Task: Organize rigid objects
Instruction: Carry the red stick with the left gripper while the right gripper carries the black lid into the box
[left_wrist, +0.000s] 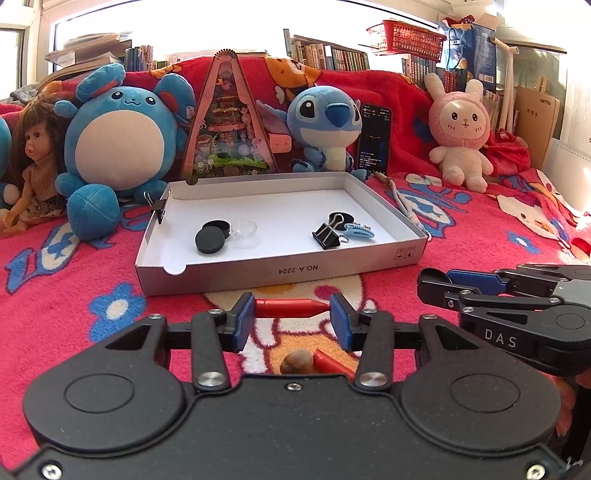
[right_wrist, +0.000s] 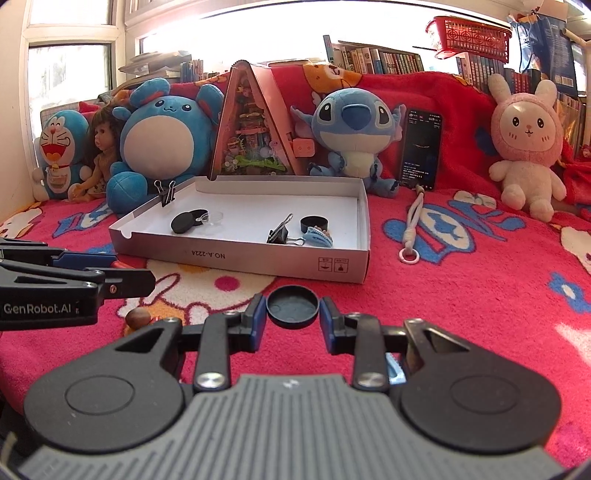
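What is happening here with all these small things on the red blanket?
A person is sorting small hard items into a shallow white box. The left gripper is shut on a red crayon and the right gripper on a round black lid, both in front of the box. A binder clip and a blue hair clip already lie inside.

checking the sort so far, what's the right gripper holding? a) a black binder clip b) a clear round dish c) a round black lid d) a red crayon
c: in the right wrist view the right gripper has its blue pads closed on either side of a round black lid, held in front of the white box.
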